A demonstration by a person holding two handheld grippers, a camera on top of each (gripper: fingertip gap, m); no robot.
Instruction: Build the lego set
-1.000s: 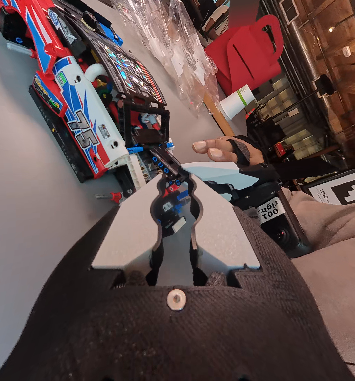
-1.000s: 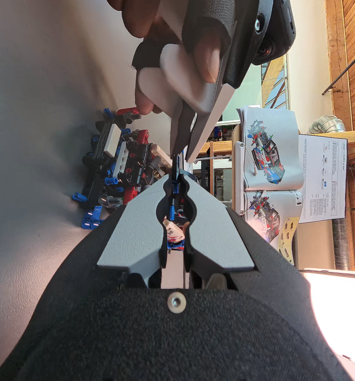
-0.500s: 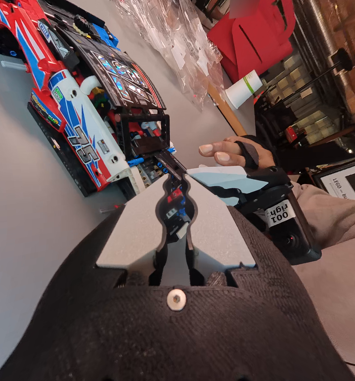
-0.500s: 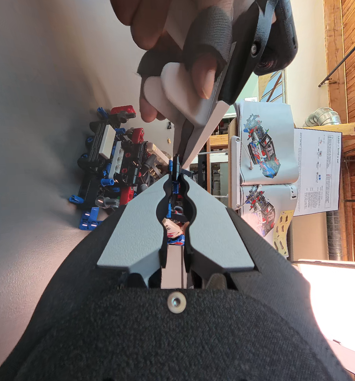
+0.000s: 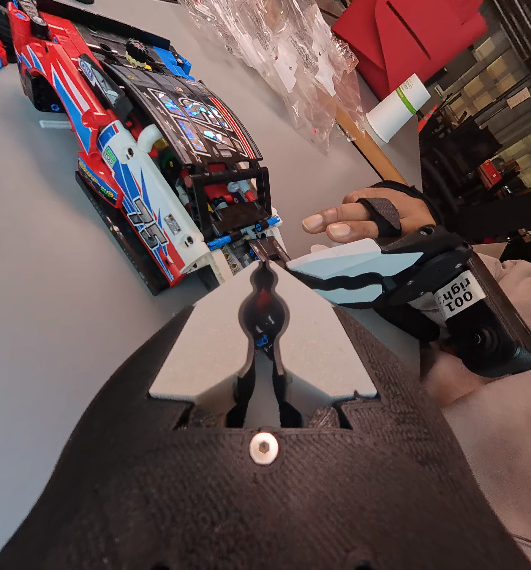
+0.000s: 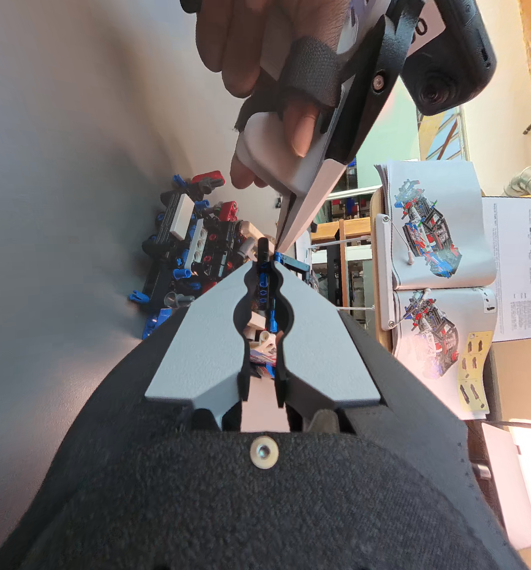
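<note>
The lego car [image 5: 140,172], red, white and blue under a black roof, lay on the grey table [image 5: 42,339] to the left of my grippers, its rear frame toward them. My left gripper [image 5: 265,265] had its tips drawn together at that rear end; whether anything was pinched there, I could not tell. My right gripper [image 6: 263,265] was clamped on a black beam [image 6: 262,279] studded with blue pins (thin, held edge-on between the pads). A cluster of loose pieces [image 6: 193,246] sat on the table beyond it, to the left. Further right the instruction booklet [image 6: 434,228] stood open, and a paper cup [image 5: 397,108] lay tipped at the table's edge.
</note>
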